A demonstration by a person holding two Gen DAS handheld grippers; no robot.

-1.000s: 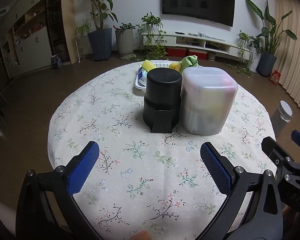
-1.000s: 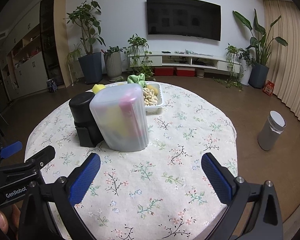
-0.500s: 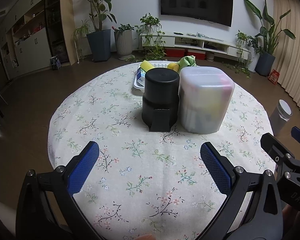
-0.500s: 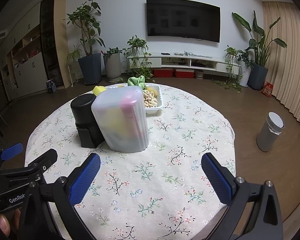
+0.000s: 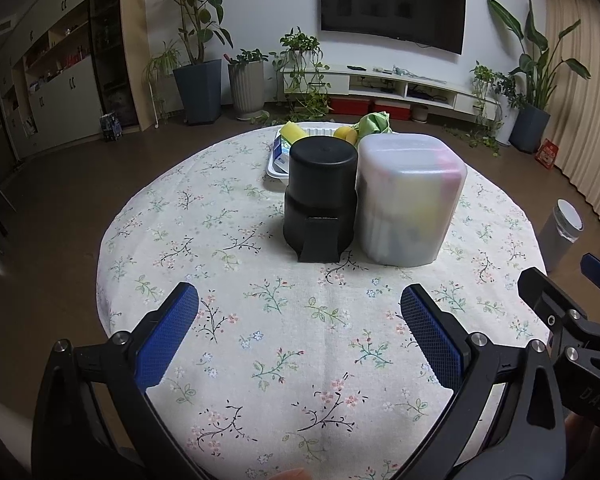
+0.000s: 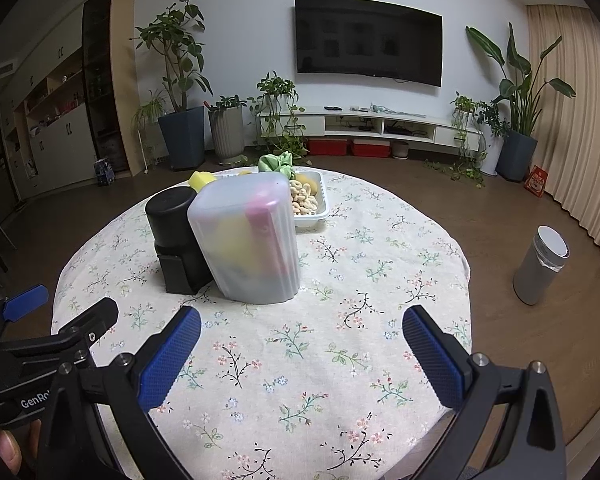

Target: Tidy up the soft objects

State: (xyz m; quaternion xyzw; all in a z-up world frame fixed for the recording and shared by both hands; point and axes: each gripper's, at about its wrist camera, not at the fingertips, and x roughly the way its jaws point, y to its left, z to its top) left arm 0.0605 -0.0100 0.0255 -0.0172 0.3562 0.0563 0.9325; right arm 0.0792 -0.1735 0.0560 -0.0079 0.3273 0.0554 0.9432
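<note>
A round table (image 5: 228, 360) under a flower-printed cloth fills most of both wrist views, with brown floor around it. At the table's centre stands a frosted translucent container (image 5: 410, 200), upright, with yellow and pink shapes showing dimly through its wall; what they are cannot be told. Touching it at its 9 o'clock side in the left wrist view is a black cylindrical container (image 5: 320, 196), upright with a small black block at its foot. Behind the pair, toward 12 o'clock, sits a white tray (image 6: 320, 204) holding the soft objects: a green cloth bundle (image 6: 278, 162) at its far edge, a yellow sponge (image 5: 293, 131) at its left end, and a heap of pale ring-shaped pieces (image 6: 302, 198) on the side seen from the right wrist. The left gripper (image 5: 300, 316) hovers over the near table edge at 6 o'clock, its blue-padded jaws spread wide with only cloth between them. The right gripper (image 6: 302, 332) hovers just beside it at its 3 o'clock, likewise spread wide and holding nothing, well apart from the containers. On the floor at 3 o'clock of the table stands a grey cylindrical bin (image 6: 542, 266).
</note>
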